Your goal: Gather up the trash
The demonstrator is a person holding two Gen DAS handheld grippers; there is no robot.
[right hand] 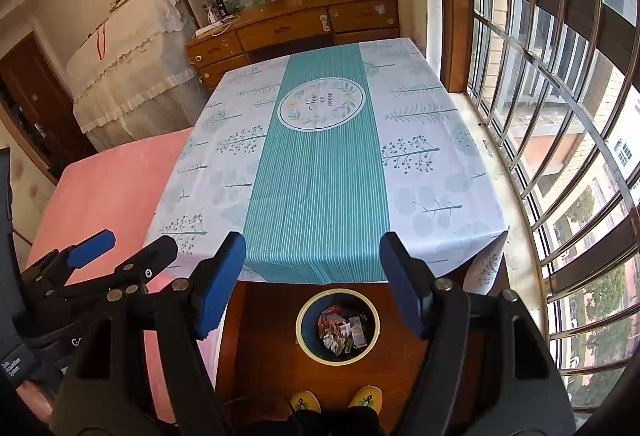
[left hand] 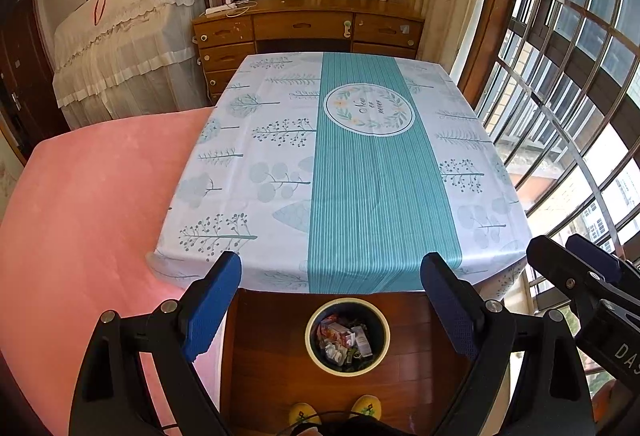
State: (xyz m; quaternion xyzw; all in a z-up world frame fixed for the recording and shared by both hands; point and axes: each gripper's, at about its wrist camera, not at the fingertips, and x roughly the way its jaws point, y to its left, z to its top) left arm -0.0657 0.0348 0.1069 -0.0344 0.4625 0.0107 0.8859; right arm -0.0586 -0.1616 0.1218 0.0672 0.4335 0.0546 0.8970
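You held both claws released and empty — the left claw (left hand: 332, 300) and the right claw (right hand: 312, 284) hung with jaws wide over the trash bin (left hand: 347, 336) on the wooden floor (left hand: 272, 356), just off the worktop (left hand: 360, 176) edge and by your yellow slippers (left hand: 368, 406). The trash (left hand: 342, 340) lay inside it — crumpled wrappers and small cartons, probably light, soft and crushable, best pinched by a raised fold or carton edge. The patterned cloth showed nothing left on it, with a pink bed (left hand: 100, 196) to one side and barred windows (left hand: 580, 76) on the other.
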